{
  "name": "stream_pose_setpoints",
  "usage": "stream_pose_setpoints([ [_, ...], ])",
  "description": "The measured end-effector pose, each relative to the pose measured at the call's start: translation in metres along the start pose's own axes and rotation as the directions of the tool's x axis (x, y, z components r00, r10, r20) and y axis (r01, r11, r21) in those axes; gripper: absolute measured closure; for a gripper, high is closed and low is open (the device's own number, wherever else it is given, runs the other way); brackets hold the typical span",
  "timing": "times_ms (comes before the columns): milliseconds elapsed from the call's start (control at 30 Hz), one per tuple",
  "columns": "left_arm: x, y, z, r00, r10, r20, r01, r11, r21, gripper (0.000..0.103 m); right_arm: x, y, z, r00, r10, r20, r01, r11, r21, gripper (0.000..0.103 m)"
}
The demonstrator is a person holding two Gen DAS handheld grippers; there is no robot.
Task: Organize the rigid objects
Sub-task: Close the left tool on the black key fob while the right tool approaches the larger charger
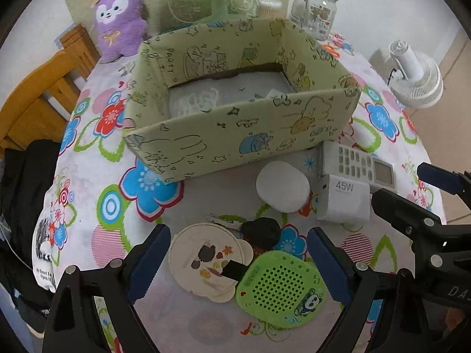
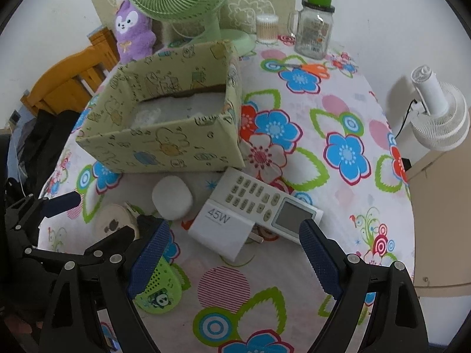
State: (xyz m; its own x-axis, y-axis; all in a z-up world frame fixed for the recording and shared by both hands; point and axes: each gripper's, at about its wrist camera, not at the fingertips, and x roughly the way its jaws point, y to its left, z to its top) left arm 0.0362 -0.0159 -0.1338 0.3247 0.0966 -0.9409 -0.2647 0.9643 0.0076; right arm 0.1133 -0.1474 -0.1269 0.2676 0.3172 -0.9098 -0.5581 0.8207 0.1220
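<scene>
A pale green cartoon-print box [image 1: 232, 126] [image 2: 164, 147] stands open on the flowered tablecloth. In front of it lie a white remote [image 1: 356, 163] [image 2: 265, 203], a white 45W charger [image 1: 344, 198] [image 2: 220, 229], a white oval case [image 1: 282, 186] [image 2: 172, 195], a round coaster [image 1: 206, 260] [image 2: 113, 220], a black lump [image 1: 262, 229] and a green perforated device [image 1: 279, 289] [image 2: 160, 288]. My left gripper [image 1: 238, 261] is open above the coaster and green device. My right gripper [image 2: 232, 259] is open over the charger and remote, holding nothing.
At the back stand a green desk fan [image 2: 182, 3], a purple plush toy [image 1: 119, 20] [image 2: 132, 32], a glass jar with a green lid [image 1: 322, 8] [image 2: 315, 26] and a cotton-swab tub [image 2: 266, 28]. A white floor fan [image 2: 438, 117] is off the right edge; a wooden chair [image 1: 41, 100] is left.
</scene>
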Motion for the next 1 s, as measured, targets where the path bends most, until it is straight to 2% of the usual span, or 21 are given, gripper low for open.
stream_pose_setpoints([
  [300, 0.022, -0.012, -0.002, 0.999, 0.026, -0.034, -0.022, 0.992, 0.127, 0.009, 0.018, -0.004, -0.005, 0.999, 0.0, -0.034, 0.001, 0.999, 0.034, 0.012],
  [367, 0.027, -0.013, -0.003, 0.998, 0.023, -0.052, -0.016, 0.991, 0.135, 0.013, 0.021, -0.003, -0.007, 0.999, -0.003, -0.039, 0.005, 0.999, 0.038, 0.012],
  [433, 0.034, -0.013, -0.004, 0.996, 0.009, -0.083, 0.002, 0.991, 0.132, 0.022, 0.024, -0.004, -0.008, 0.999, -0.004, -0.045, 0.006, 0.999, 0.043, 0.012],
  [533, 0.044, -0.012, -0.006, 0.991, -0.021, -0.13, 0.037, 0.992, 0.117, 0.028, 0.029, -0.003, -0.01, 0.998, -0.004, -0.058, 0.008, 0.999, 0.054, 0.012],
  [867, 0.049, -0.025, -0.007, 0.994, 0.004, -0.111, 0.012, 0.99, 0.143, 0.029, 0.043, -0.002, -0.011, 0.996, -0.004, -0.09, 0.012, 0.997, 0.082, 0.012],
  [1000, 0.052, -0.035, 0.002, 0.994, 0.051, -0.092, -0.034, 0.984, 0.176, 0.034, 0.046, 0.0, -0.01, 0.996, -0.002, -0.093, 0.01, 0.996, 0.084, 0.012],
])
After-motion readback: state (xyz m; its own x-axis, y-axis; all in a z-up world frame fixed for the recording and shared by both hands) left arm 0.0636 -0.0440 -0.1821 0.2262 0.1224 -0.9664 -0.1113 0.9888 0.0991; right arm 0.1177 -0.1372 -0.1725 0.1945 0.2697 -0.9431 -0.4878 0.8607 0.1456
